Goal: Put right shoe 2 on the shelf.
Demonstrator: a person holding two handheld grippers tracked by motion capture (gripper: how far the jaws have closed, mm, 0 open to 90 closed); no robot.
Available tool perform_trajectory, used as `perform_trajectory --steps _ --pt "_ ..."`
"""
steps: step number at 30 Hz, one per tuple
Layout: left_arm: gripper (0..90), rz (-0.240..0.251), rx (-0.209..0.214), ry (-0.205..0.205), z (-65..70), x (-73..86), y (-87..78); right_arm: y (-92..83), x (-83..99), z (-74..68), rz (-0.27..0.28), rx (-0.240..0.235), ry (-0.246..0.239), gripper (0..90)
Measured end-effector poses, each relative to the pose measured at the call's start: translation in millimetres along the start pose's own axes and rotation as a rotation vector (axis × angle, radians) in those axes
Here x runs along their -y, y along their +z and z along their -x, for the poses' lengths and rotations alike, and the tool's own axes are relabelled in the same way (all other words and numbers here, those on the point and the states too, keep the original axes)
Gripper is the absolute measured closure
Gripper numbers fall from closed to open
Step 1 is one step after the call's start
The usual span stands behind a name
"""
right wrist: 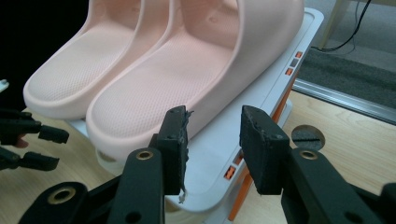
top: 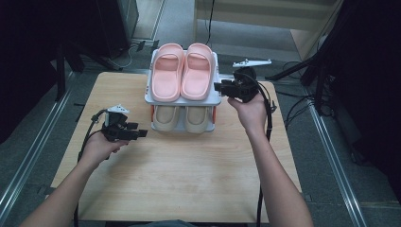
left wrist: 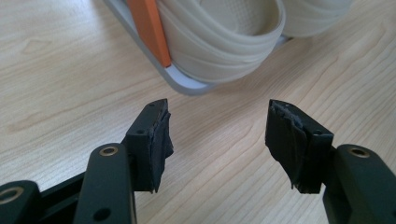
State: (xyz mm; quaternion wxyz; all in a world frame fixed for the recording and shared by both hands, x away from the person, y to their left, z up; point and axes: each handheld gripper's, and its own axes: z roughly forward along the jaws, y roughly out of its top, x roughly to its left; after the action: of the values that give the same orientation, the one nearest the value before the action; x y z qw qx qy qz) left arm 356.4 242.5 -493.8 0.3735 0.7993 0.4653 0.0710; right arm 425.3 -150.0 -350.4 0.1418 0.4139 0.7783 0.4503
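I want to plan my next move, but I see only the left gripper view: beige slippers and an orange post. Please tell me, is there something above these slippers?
Observer: Yes. A pair of pink slippers lies on the top shelf of the rack, toes toward the person.
Operator: Where is the right gripper?
Observer: The right gripper is at the right side of the rack, level with the top shelf, pointing at the nearer pink slipper.
Operator: Does it hold that slipper?
Observer: No. Its jaws stand apart with nothing pressed between them; the slipper's edge and the shelf show behind the gap.
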Motion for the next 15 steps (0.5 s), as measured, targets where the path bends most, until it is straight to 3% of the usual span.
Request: perform_trajectory --steps 15 --pt "40.0 0.003 -0.008 -0.001 -0.7 -0.3 0.2 -21.0 36.1 -4.2 -0.002 -0.010 -0.061 56.5"
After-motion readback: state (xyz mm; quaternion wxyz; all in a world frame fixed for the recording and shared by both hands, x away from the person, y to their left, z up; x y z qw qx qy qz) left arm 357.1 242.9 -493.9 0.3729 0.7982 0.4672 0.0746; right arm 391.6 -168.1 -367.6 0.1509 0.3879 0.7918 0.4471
